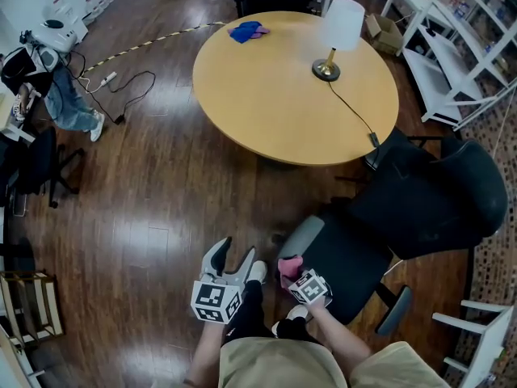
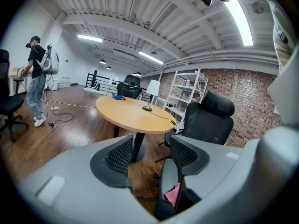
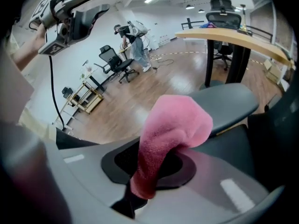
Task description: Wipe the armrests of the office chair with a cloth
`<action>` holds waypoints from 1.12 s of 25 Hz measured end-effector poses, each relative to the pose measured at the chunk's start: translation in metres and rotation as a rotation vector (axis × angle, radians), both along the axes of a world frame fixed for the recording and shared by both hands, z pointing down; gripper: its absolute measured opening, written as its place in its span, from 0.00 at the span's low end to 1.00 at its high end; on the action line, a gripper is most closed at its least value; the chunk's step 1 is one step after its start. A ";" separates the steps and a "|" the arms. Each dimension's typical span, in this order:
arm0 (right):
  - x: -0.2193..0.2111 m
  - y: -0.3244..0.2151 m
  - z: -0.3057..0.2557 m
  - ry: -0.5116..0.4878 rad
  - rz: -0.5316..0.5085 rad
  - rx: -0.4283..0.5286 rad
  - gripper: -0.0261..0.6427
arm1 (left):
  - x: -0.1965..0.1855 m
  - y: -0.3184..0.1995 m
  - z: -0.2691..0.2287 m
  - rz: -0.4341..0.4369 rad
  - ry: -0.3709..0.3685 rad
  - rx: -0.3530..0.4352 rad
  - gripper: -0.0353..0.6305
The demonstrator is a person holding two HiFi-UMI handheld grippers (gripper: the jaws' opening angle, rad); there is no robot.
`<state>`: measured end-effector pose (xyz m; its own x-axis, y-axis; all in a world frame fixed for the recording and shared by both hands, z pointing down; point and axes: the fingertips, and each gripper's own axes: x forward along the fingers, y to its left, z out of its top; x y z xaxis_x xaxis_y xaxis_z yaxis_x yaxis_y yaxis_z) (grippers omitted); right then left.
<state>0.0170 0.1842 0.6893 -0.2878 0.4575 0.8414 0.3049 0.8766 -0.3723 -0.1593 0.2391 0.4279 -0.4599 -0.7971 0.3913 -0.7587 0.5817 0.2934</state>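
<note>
Pink cloth [image 3: 173,134] is pinched between the narrow jaws of the right gripper [image 3: 154,167], its loose fold bulging up past the tips. That fold sits at the near end of the grey armrest [image 3: 224,101] of the office chair [image 1: 420,192]. Whether it presses on the pad cannot be told.

The left gripper [image 1: 237,259] hangs just to the left of that armrest, apart from the chair. Its fingers stand wide with nothing between them.

Of containers, a cardboard box [image 1: 384,31] lies on the floor far beyond the chair, and its contents cannot be made out. A white shelf rack [image 1: 452,47] stands beyond the chair's back, and its small items are too small to tell.

The head view alone shows the whole layout. The chair's second armrest [image 1: 393,309] is on its far side from the grippers. A round wooden table [image 1: 275,95] just beyond the chair carries a lamp [image 1: 338,31] and a blue cloth [image 1: 248,31].

The left gripper view [image 2: 150,155] looks level instead. It shows the chair's tall black back [image 2: 208,122], the ceiling lights and a person [image 2: 37,83] standing far off, well away from the chair. The armrest and a corner of the pink cloth [image 2: 173,195] peep from behind its right jaw.

The right gripper view gives the only close look at the grip, and it catches the left gripper raised at the upper left.
</note>
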 end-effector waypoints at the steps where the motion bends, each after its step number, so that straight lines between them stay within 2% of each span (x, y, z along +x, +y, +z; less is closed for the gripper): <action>1: -0.001 0.007 -0.002 -0.006 -0.037 -0.013 0.14 | -0.001 0.000 0.000 -0.004 -0.001 0.003 0.42; 4: -0.006 0.032 -0.002 -0.014 -0.143 -0.029 0.14 | -0.008 0.005 -0.002 -0.022 -0.002 0.012 0.42; 8: -0.031 0.035 0.006 0.001 -0.157 0.010 0.14 | -0.015 0.008 -0.007 -0.038 -0.012 0.023 0.42; 12: -0.071 0.032 0.005 -0.048 -0.275 0.107 0.14 | -0.020 0.014 -0.006 -0.054 -0.009 0.022 0.42; 14: -0.090 0.019 0.010 -0.041 -0.303 0.146 0.14 | -0.021 0.016 -0.002 -0.057 0.000 0.016 0.42; 17: -0.114 -0.015 0.013 -0.023 -0.280 0.211 0.14 | -0.022 0.019 0.002 -0.060 0.010 0.011 0.42; 25: -0.166 -0.156 0.013 -0.017 -0.211 0.426 0.14 | -0.037 0.009 0.011 -0.041 0.016 0.002 0.42; 28: -0.164 -0.193 0.015 0.030 -0.192 0.434 0.14 | -0.039 0.004 0.012 -0.026 0.017 -0.007 0.42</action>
<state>-0.1468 -0.0090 0.7046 -0.2048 0.1046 0.9732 0.4718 0.8817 0.0045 -0.1982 0.2427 0.4402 -0.4735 -0.7823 0.4047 -0.7382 0.6031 0.3022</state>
